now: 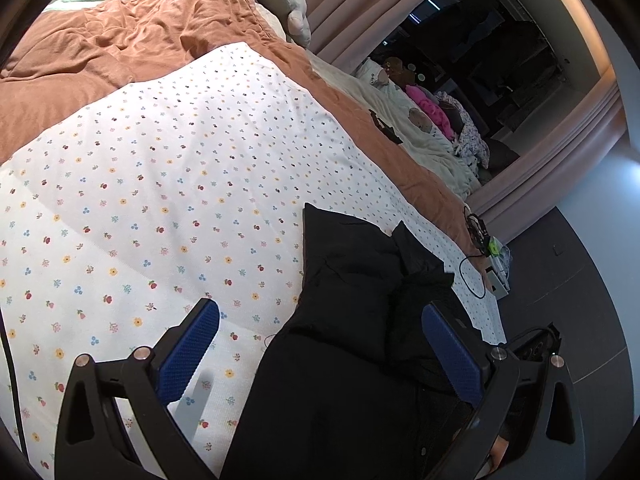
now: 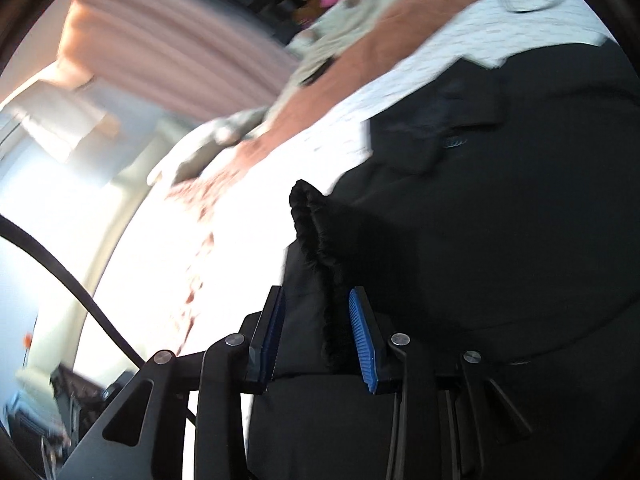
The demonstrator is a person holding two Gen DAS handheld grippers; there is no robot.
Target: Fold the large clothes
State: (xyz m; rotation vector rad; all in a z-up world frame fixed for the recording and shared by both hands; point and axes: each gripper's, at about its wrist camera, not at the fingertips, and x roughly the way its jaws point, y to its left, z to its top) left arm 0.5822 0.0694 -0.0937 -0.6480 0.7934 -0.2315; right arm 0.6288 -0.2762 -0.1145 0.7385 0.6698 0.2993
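Right hand-held gripper (image 2: 316,332) half-closed around black coat's (image 2: 500,220) furry edge, pads apart; left hand-held gripper (image 1: 320,344) released above it on bed (image 1: 160,180).

We see a bed (image 1: 160,184) under a flowered sheet, an orange duvet (image 1: 120,52) farther off, pink curtains (image 1: 352,12) right, dark floor (image 1: 568,280).

A bed (image 1: 60,128) carries a white flower-dotted sheet (image 1: 168,184) laid over a rust-orange quilt (image 1: 120,40), with 1 black garment (image 1: 352,320) lying on the sheet, a cream blanket (image 1: 424,136) along the far edge, and a looped black cable (image 1: 470,276) near the corner.
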